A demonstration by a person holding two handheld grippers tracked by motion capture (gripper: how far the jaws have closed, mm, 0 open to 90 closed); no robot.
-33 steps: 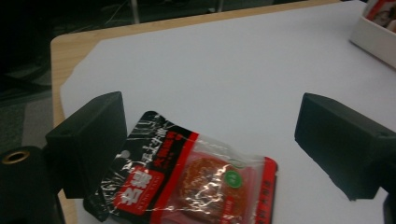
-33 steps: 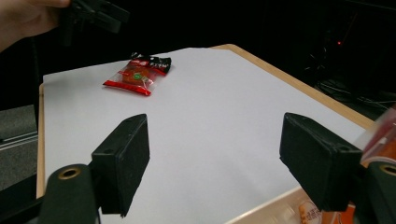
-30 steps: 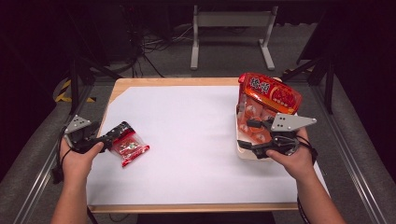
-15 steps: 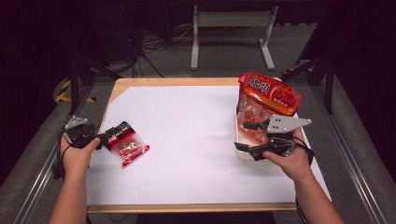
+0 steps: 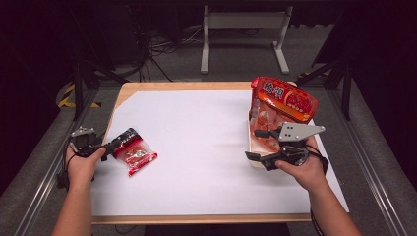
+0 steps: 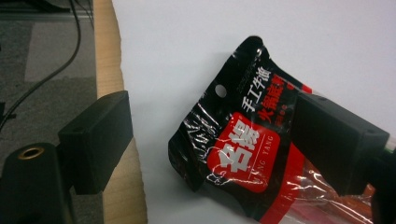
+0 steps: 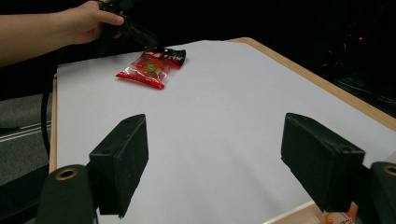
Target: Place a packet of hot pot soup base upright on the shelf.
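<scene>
A small red and black snack packet (image 5: 134,152) lies flat on the white sheet (image 5: 196,147) near the table's left edge. The left gripper (image 5: 114,146) sits at the packet's black top end with its jaws spread wide. In the left gripper view, one jaw overlaps the packet's upper right part and the other stands off over the wooden table edge (image 6: 108,70), so nothing is gripped yet. Across the table, the right gripper (image 5: 259,145) rests just in front of a large orange snack bag (image 5: 282,101) standing in a pale tray (image 5: 252,158); its jaws are also wide open and empty.

To take the packet well, the left jaws should straddle the sealed top edge squarely, one pad sliding beneath the film, before closing, as the thin wrapper looks likely to slip or crumple.

Compared with a second ago, the left hand (image 5: 83,162) has shifted slightly while the packet has stayed put.
</scene>
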